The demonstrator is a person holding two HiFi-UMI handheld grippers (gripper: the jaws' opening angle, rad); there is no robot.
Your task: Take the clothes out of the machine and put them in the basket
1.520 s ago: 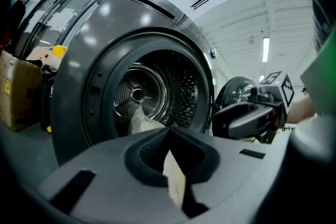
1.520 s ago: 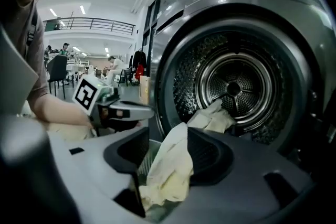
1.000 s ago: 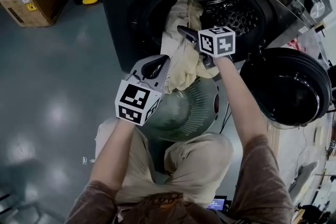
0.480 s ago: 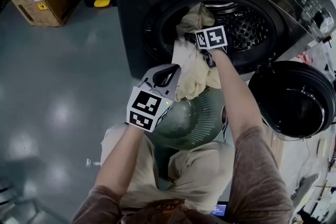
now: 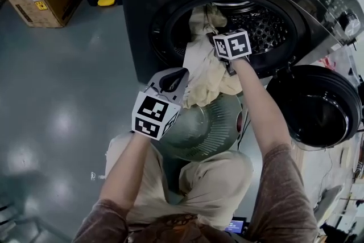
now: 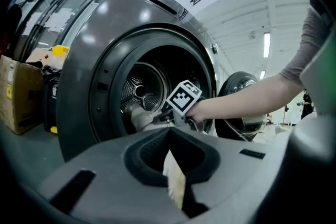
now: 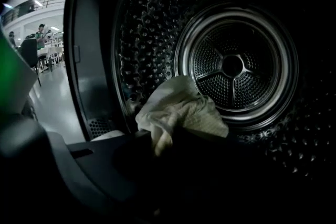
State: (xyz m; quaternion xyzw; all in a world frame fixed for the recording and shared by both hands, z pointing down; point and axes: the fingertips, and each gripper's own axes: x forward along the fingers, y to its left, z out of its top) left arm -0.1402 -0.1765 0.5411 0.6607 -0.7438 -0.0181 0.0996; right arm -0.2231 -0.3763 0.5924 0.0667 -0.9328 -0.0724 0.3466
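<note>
Though unclear overhead, drum rear wall (image 7: 233, 65) plain behind cloth (image 7: 178, 107), right gripper view.

A cream cloth (image 5: 207, 74) drapes from machine (image 5: 136, 20) over basket (image 5: 199, 125).

The left arm (image 5: 126, 173) is held out near the body. Its left claw (image 6: 176, 178) has its jaws pinched on cream cloth (image 5: 207, 74). The right arm (image 5: 263, 108) reaches farther, and the right claw (image 7: 163, 147) has just been closing on cloth too.
</note>
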